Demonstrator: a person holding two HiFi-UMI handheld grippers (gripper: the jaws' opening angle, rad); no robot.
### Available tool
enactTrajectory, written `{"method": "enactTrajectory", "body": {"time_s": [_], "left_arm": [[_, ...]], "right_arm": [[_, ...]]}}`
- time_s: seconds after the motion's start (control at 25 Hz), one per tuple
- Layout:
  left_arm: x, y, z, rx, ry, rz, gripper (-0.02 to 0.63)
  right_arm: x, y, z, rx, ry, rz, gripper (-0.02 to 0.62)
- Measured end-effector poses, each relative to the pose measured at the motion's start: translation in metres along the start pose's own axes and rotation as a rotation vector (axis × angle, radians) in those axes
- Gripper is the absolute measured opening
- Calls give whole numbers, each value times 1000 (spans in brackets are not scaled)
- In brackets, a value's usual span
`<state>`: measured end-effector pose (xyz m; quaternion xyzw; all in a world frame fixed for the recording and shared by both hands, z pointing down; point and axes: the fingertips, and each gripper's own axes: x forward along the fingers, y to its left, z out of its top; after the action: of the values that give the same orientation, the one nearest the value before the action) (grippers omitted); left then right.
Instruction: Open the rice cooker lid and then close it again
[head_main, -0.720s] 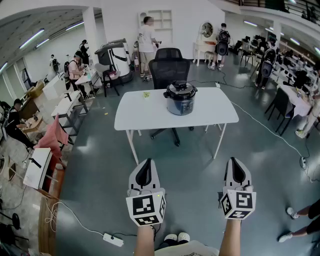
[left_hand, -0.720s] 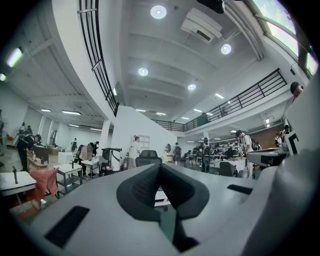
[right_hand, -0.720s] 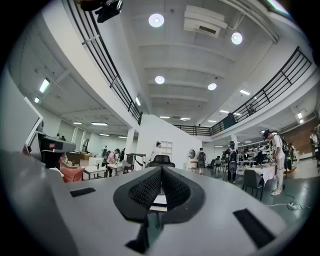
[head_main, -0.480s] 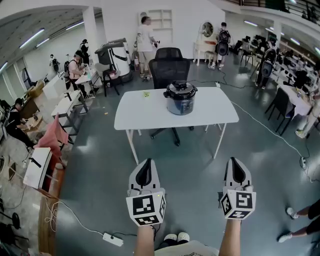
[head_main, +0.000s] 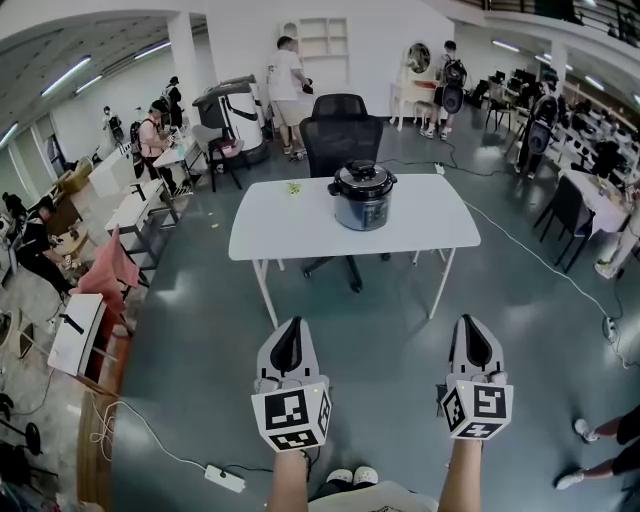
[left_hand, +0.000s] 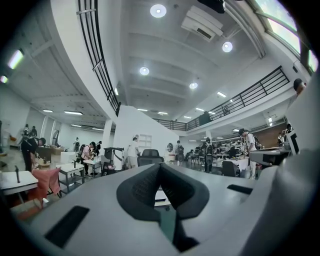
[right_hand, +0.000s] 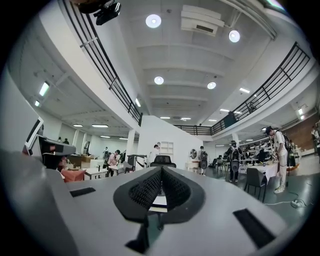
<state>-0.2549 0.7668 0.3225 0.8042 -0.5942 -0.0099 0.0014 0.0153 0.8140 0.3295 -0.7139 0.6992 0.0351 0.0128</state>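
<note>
Steel rice cooker (head_main: 362, 197), lid on, stands on white table (head_main: 290, 226).

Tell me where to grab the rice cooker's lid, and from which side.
Probably the raised black handle atop the lid, coming from above: it stands proud of the flat lid, and the rice cooker sits upright on the table.

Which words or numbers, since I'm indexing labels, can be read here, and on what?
None can be read.
Rice cooker: any print is too small to read.
Left gripper and right gripper: square marker patterns only, no letters or digits.
</note>
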Motion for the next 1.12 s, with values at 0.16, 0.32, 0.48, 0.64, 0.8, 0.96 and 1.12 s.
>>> {"method": "enactTrajectory", "body": {"time_s": [0.16,0.32,0.48,0.64,0.8,0.96,1.12], "left_arm": [[8,-8,0,-10,-10,8,14],[19,-17,1,-17,-23,18,87],[27,-22,2,-10,-19,28,127],[42,-20,-4,-9,-9,38,144],[67,-9,-9,-9,-2,52,146],[105,5,-16,-15,4,58,146],[156,20,-24,-18,10,48,146]], "right_arm": [[9,-6,-2,-8,3,40,43],[21,-12,-6,-7,4,91,110],[31,-15,-6,-11,8,108,126],[47,-18,-11,2,9,118,138],[74,-17,-17,7,14,125,143],[114,-14,-27,9,21,129,144],[165,-12,-35,11,22,123,144]]}}
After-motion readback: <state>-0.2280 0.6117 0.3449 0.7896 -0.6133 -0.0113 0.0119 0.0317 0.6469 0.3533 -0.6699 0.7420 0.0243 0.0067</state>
